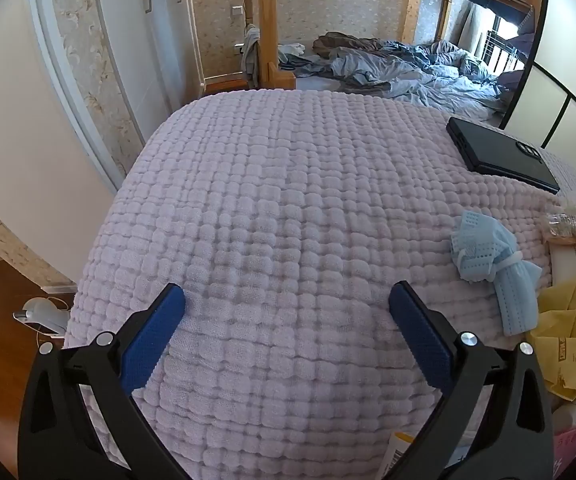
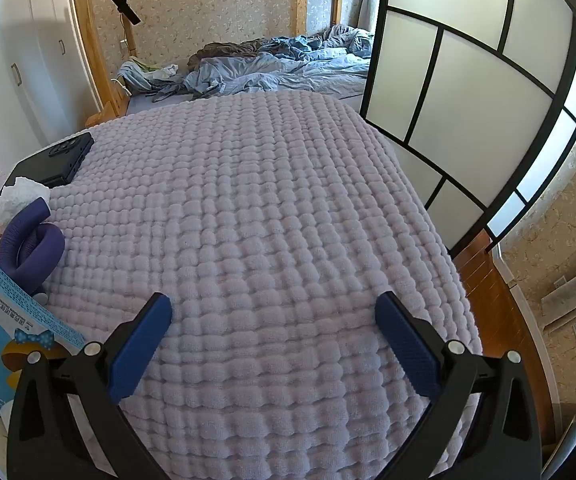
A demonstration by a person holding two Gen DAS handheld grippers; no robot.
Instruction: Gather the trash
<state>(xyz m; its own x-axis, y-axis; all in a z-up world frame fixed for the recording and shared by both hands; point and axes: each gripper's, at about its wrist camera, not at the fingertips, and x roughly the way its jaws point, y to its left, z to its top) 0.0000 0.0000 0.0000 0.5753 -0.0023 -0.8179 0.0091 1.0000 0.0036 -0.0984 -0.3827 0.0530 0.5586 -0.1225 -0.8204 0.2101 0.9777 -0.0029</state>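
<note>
A crumpled light-blue face mask (image 1: pixel 492 268) lies on the pink quilted blanket (image 1: pixel 288 200), right of my left gripper (image 1: pixel 286 300), which is open and empty above the blanket. A clear wrapper with brown bits (image 1: pixel 574 222) and a yellow bag (image 1: pixel 572 328) lie at the right edge. In the right wrist view my right gripper (image 2: pixel 273 310) is open and empty over the blanket (image 2: pixel 267 200). A crumpled white tissue (image 2: pixel 19 200), a purple foam tube (image 2: pixel 33 248) and a blue printed package (image 2: pixel 3 320) lie to its left.
A black phone (image 1: pixel 500 154) lies on the blanket at the far right; it also shows in the right wrist view (image 2: pixel 53 160). A bunk bed with rumpled blue bedding (image 1: pixel 408 68) stands behind. A black-framed screen (image 2: pixel 468 100) stands right. The wooden floor (image 2: pixel 496 320) lies beside the blanket.
</note>
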